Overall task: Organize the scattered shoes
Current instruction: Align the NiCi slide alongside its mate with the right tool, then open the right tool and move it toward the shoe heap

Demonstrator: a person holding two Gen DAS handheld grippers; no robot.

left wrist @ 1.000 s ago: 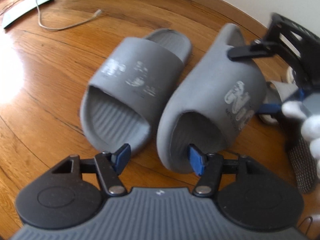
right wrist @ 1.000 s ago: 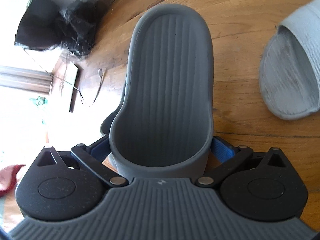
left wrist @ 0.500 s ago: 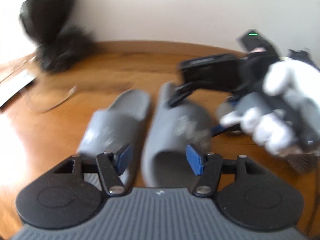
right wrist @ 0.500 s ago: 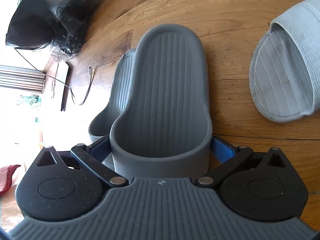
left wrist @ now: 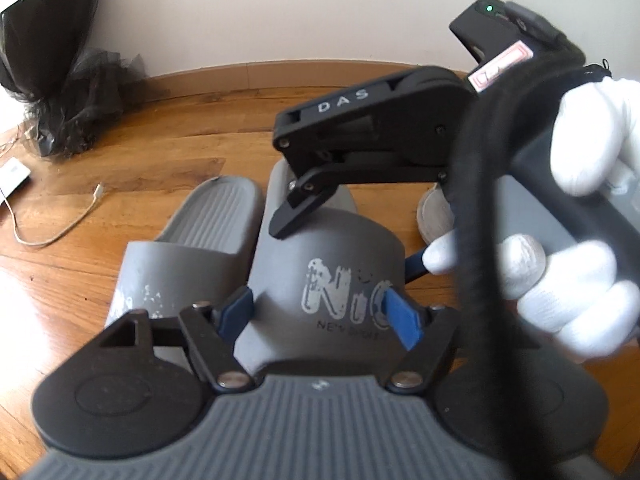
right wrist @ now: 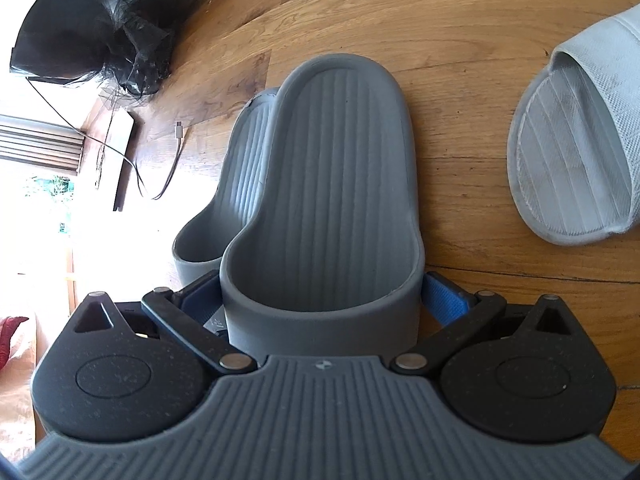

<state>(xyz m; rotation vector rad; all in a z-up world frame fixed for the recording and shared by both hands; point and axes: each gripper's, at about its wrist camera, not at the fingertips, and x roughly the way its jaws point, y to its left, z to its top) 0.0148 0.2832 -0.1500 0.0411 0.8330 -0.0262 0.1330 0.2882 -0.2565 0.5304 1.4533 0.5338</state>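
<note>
warm wood floor by the wall: right gripper (right wrist: 322,296) pinches the dark grey slide (right wrist: 332,200) flush beside its mate (right wrist: 236,184), pairing them; left gripper (left wrist: 320,312) is opening over its strap.

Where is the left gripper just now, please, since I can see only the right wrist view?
Observer: The left gripper is over the strap end of the grey slide that your jaws are shut on. Its own jaws are opening, with the strap between them.
Operator: Thank you. Does that strap carry any print?
Observer: Yes, worn white lettering runs across its top.
Operator: And what holds the right gripper?
Observer: A hand in a white glove is wrapped around its handle.
</note>
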